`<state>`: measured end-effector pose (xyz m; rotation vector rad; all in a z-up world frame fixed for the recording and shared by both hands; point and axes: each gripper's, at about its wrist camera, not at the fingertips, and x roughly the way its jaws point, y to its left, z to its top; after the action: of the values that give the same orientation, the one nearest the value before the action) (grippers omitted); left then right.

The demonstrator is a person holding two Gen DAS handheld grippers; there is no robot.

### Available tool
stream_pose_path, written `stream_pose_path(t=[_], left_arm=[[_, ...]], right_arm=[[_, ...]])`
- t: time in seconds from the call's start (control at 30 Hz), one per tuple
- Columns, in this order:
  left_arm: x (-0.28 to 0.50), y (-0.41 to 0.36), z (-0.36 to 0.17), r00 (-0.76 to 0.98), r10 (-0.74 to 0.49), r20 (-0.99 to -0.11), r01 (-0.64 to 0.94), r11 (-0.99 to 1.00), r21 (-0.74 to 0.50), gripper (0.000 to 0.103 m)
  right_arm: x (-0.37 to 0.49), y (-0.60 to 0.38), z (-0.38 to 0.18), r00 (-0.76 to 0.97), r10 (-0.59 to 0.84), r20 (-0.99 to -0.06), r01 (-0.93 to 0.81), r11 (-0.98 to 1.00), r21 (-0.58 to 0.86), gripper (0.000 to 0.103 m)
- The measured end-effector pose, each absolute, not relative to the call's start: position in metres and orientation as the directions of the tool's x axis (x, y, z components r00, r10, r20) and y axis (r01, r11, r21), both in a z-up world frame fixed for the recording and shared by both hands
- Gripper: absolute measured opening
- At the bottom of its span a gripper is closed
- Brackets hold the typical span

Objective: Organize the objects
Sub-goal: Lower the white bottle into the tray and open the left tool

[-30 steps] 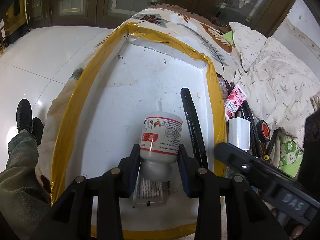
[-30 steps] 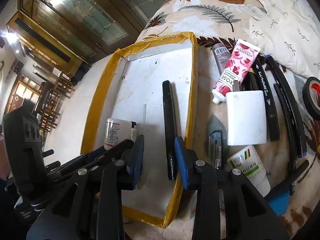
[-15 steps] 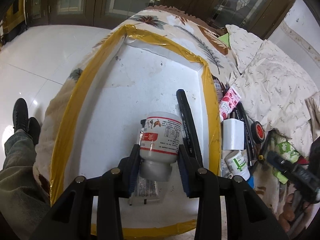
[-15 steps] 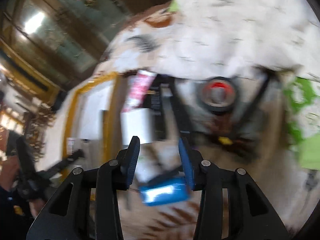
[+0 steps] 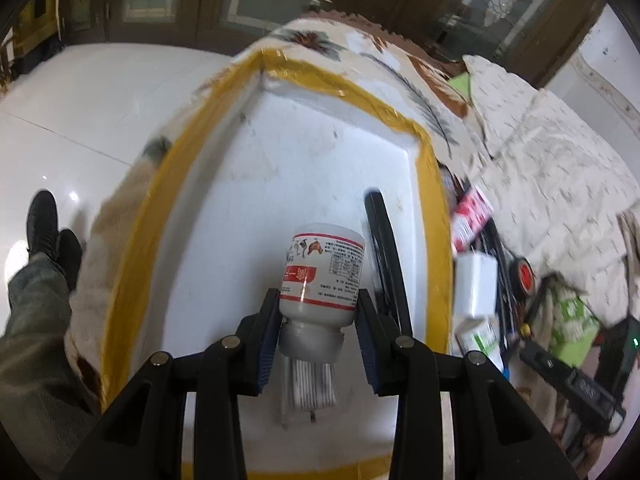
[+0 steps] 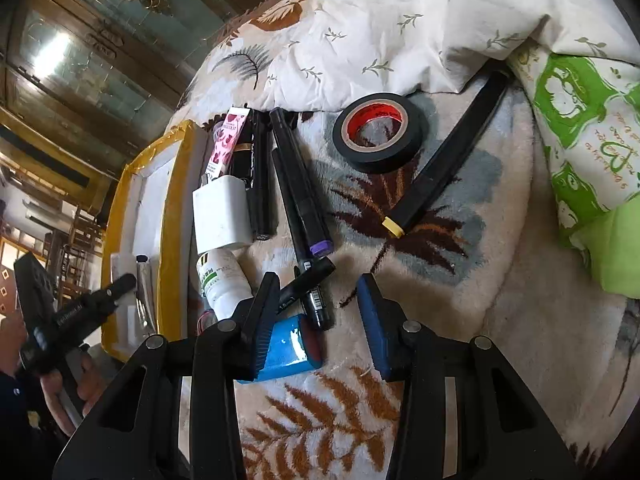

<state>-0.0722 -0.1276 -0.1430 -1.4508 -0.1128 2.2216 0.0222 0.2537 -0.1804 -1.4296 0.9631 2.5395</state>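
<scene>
My left hand-held gripper [image 5: 318,330] was clenched on a white bottle [image 5: 322,266] with a red-and-white label, its blue pads pressed to the bottle's lower sides and its grey cap pointing back toward me. I held it over the white tray [image 5: 256,208] with the yellow-taped rim, which lay on a leaf-patterned blanket [image 6: 460,320]. Under the bottle lay a flattened silver tube [image 5: 308,384], and just to its right a black marker [image 5: 386,248] rested along the tray floor.

My right hand-held gripper [image 6: 320,320] stood released, nothing between its pads, above the blanket beside the tray. The near end of a black marker [image 6: 316,308] and a blue rectangular object [image 6: 286,350] lay just below its left finger. Further out were a white charger block [image 6: 222,212], a small white bottle with a green label [image 6: 224,278], a pink floral hand-cream tube [image 6: 226,142], a purple-capped marker [image 6: 300,184], a roll of black tape [image 6: 378,132] and a yellow-tipped black marker [image 6: 448,156] set well apart from the cluster.
</scene>
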Motion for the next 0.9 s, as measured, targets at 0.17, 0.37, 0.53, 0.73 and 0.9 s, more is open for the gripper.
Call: stream_pose_path(t=[0.17,0.37,0.53,0.73,0.9], left_arm=[[-0.093,-0.100,-0.138,-0.291,0.422,-0.859,-0.356,-0.881,-0.312,0.037],[-0.096,-0.079,-0.156,-0.241,0.384,-0.891,-0.365,-0.887,-0.283,0.036],[-0.087,-0.080,-0.157,-0.232,0.437,-0.869,-0.400,-0.857,-0.325,0.043],[-0.058,-0.089,-0.135,-0.278,0.540,-0.794,-0.422,-0.811,-0.404,0.072],[-0.009,-0.068,-0.101,-0.336,0.617,-0.712,-0.581,-0.731,-0.359,0.078]], right_arm=[[0.022,0.250,-0.181,-0.569,-0.245,-0.785,-0.339,-0.800,0.495,0.040],[0.023,0.242,-0.182,-0.563,-0.236,-0.792,-0.320,-0.821,0.472,0.040],[0.025,0.241,-0.183,-0.550,-0.244,-0.798,-0.305,-0.832,0.464,0.040],[0.032,0.257,-0.183,-0.567,-0.297,-0.769,-0.327,-0.776,0.540,0.040],[0.026,0.260,-0.192,-0.565,-0.332,-0.755,-0.366,-0.719,0.591,0.040]])
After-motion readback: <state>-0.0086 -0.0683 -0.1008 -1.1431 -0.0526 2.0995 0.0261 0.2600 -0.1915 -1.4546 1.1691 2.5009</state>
